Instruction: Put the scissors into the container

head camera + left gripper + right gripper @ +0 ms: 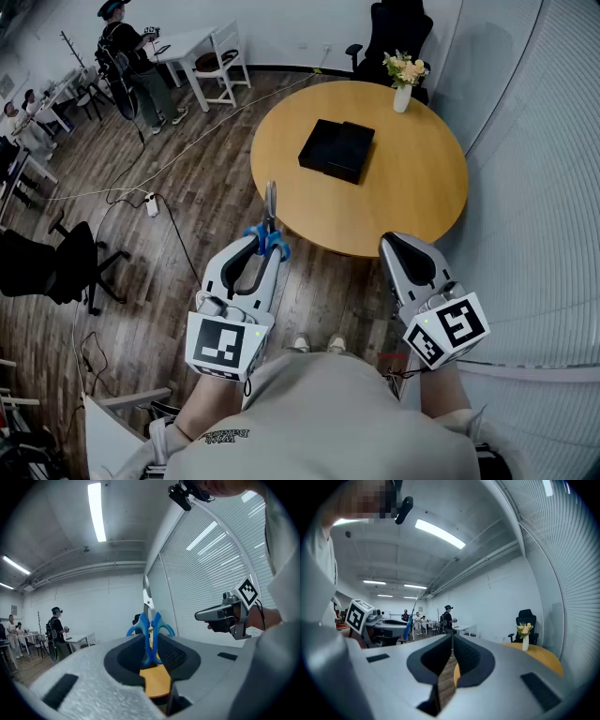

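Left tool (263, 246) is clamped on the blue-handled scissors (270, 204), held in the air by the near edge of the round wooden surface (412, 183), blades pointing away from the person. Right tool (394, 242) is squeezed shut on nothing at that same edge. The black container (337, 150) sits mid-surface.

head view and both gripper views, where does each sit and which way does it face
Head view: on the person's head, steeply down at the round table and black container; shows left gripper, right gripper, torso.
Left gripper view: on the left gripper, along jaws shut on the scissors, towards wall and blinds; right gripper shows.
Right gripper view: on the right gripper, along shut, empty jaws into the room; left gripper shows.
Shared: head and right gripper views both show the flower vase.
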A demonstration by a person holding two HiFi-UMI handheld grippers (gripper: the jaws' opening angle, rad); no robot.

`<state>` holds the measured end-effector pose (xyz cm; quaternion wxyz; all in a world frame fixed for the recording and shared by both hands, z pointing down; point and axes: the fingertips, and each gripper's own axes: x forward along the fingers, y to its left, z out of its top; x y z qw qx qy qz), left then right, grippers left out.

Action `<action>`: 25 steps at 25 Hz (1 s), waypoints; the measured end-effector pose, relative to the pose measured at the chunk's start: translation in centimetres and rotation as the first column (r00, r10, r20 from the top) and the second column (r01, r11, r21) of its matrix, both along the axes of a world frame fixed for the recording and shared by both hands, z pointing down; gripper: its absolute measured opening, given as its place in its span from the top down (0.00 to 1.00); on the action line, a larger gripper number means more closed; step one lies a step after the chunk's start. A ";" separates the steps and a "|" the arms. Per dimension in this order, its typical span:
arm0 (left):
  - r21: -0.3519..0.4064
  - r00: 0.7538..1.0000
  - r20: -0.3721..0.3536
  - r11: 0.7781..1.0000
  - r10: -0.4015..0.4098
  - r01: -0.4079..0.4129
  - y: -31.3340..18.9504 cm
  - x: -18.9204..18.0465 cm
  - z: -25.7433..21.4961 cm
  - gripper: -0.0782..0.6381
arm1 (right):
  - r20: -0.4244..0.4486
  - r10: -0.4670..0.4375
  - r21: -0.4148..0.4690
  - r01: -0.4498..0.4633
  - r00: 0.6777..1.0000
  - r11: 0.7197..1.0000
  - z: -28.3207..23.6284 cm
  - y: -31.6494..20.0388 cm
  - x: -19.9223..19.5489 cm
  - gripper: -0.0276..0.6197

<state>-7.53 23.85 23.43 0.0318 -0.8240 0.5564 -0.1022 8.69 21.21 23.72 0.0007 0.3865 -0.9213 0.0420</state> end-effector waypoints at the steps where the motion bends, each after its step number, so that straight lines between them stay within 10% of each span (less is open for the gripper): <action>1: 0.000 1.000 -0.002 1.000 0.000 0.000 0.0 -0.1 -0.1 0.76 | -0.006 0.006 0.017 -0.006 1.000 1.000 -0.4 0.0 0.0 0.90; 25: -0.016 1.000 0.030 1.000 -0.009 0.009 -1.1 0.6 2.0 0.76 | 0.009 0.018 -0.027 -0.018 1.000 0.999 1.3 -1.6 1.7 0.90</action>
